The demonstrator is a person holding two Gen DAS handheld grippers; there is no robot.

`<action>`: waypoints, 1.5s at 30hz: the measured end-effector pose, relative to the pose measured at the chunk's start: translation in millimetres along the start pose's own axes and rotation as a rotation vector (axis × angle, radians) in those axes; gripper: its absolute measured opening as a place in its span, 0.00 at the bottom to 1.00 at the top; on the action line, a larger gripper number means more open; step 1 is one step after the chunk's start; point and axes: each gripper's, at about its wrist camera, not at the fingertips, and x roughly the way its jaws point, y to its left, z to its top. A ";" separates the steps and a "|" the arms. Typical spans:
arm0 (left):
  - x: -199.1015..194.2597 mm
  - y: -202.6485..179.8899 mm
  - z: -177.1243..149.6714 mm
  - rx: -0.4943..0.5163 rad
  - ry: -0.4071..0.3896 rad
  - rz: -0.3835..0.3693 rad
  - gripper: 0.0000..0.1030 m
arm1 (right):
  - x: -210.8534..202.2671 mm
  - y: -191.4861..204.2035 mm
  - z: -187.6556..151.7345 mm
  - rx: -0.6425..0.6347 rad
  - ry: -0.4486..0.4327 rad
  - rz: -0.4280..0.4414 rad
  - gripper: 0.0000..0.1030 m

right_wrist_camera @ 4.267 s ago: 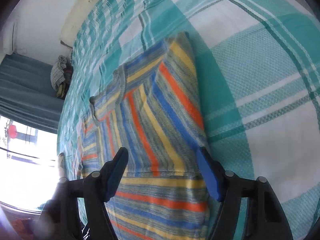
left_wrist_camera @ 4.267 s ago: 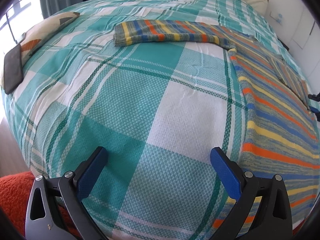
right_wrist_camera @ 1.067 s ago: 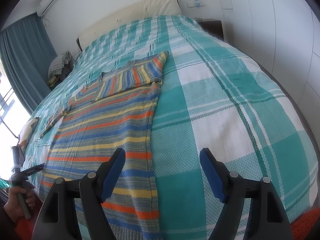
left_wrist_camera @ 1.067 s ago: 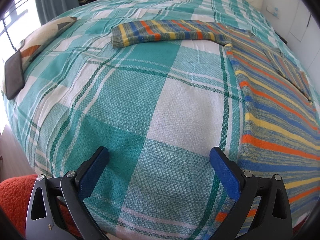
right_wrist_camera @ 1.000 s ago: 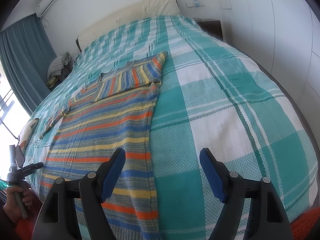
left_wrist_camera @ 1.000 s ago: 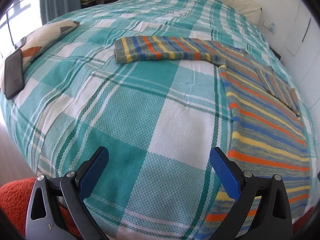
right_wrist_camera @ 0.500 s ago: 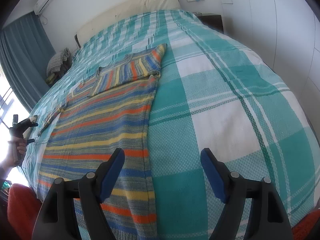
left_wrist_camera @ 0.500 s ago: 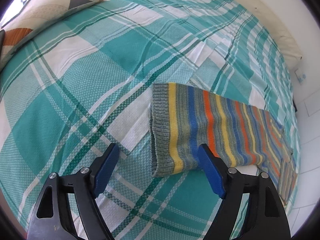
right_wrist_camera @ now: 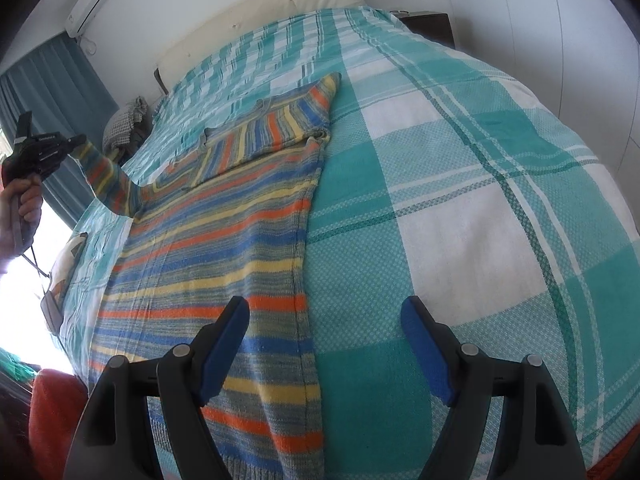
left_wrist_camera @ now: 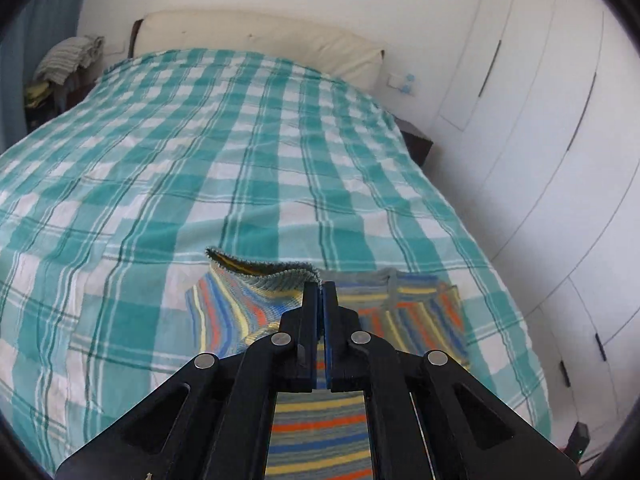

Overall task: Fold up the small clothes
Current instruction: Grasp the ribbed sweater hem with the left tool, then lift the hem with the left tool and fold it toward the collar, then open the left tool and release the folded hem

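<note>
Here, left tool (left_wrist_camera: 320,286) pinches sweater sleeve (right_wrist_camera: 106,176); right tool (right_wrist_camera: 326,326) spread above bedspread (right_wrist_camera: 460,184).

Striped sweater (right_wrist_camera: 224,240) flat on bed, one sleeve (right_wrist_camera: 108,176) lifted.

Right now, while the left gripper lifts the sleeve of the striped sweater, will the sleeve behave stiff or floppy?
Probably floppy: the sleeve sags between the left gripper and the sweater body on the bed. Its cuff droops open beside the shut jaws. The ribbed knit likely will not slip.
</note>
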 end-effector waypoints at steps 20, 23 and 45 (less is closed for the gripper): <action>119.2 133.3 -100.1 -0.418 0.415 0.113 0.65 | 4.0 0.3 -1.8 0.003 0.031 0.016 0.75; 122.2 114.6 -104.3 -0.299 0.387 0.210 0.04 | 7.8 1.9 -2.9 -0.009 0.040 -0.003 0.76; -13.2 120.0 -201.5 -0.139 0.228 0.492 0.78 | -10.6 -9.6 5.9 0.050 -0.016 -0.032 0.76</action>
